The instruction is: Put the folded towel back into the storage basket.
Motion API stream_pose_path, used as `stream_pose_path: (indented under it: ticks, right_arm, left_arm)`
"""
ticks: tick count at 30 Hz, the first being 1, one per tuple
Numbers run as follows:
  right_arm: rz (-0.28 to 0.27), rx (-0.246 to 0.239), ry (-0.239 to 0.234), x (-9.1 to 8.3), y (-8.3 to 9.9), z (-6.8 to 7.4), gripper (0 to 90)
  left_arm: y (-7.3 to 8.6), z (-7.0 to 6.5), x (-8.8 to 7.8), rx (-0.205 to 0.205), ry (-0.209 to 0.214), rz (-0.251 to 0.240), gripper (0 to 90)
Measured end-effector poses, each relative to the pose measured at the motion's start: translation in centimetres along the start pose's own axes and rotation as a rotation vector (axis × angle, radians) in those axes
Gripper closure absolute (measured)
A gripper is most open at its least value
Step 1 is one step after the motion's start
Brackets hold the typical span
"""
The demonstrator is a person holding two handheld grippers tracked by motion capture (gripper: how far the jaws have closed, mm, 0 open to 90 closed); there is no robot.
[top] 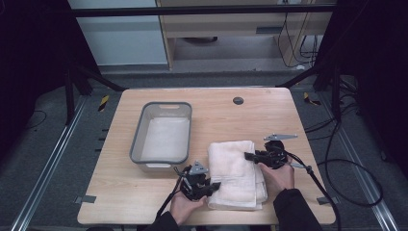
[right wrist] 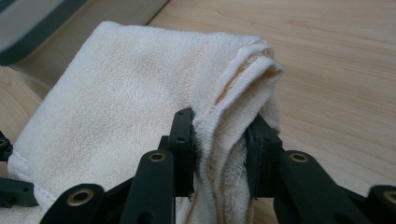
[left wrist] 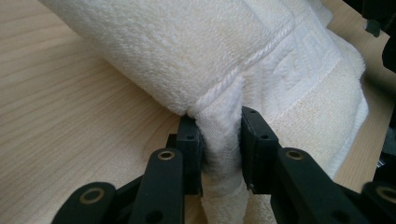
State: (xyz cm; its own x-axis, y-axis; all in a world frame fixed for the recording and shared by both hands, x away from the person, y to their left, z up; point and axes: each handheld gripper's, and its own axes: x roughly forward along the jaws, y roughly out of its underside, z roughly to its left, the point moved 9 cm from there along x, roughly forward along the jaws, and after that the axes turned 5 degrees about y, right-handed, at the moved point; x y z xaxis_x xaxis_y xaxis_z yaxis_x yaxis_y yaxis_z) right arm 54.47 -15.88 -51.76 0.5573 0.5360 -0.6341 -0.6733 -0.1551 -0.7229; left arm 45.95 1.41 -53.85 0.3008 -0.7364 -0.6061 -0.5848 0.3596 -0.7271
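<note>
Folded cream terry towel [top: 237,174]: I held both edges, left gripper [top: 215,186] and right gripper [top: 249,156] clamped; grey plastic bin [top: 136,139] at ten o'clock awaited it.

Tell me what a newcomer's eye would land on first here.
A folded white towel lies near the front edge of the wooden table, pinched from both sides: the left gripper grips its near left edge, the right gripper its right edge. A grey tub stands just left of it.

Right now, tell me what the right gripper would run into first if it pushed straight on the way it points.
The folded white terry towel it already pinches; the right gripper points left across it. Beyond lies the grey plastic tub, probably next, though depth is unclear.
</note>
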Motion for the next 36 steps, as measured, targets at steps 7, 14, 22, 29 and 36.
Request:
stream_pose_path:
  ticks: [7, 14, 22, 29, 36]
  right_arm:
    - [-0.046, -0.012, -0.010, -1.4, -1.2, 0.7, 68.5]
    - [-0.083, -0.035, -0.006, -2.5, -2.2, 1.4, 68.7]
    - [-0.120, -0.040, -0.009, -3.6, -3.1, 1.9, 68.6]
    - [-0.168, -0.053, -0.015, -4.7, -4.2, 2.7, 68.6]
    - [-0.193, -0.069, -0.009, -5.2, -5.1, 3.3, 68.6]
  left_arm:
    - [-1.0, -0.4, -1.2, 0.024, -0.002, -0.036, 71.6]
    - [-1.7, -0.8, -2.2, 0.047, -0.005, -0.066, 71.7]
    - [-2.6, -1.2, -3.2, 0.060, -0.006, -0.104, 71.8]
    - [-3.6, -1.5, -4.6, 0.089, -0.013, -0.138, 71.8]
    - [-4.3, -1.6, -5.3, 0.099, -0.019, -0.159, 71.8]
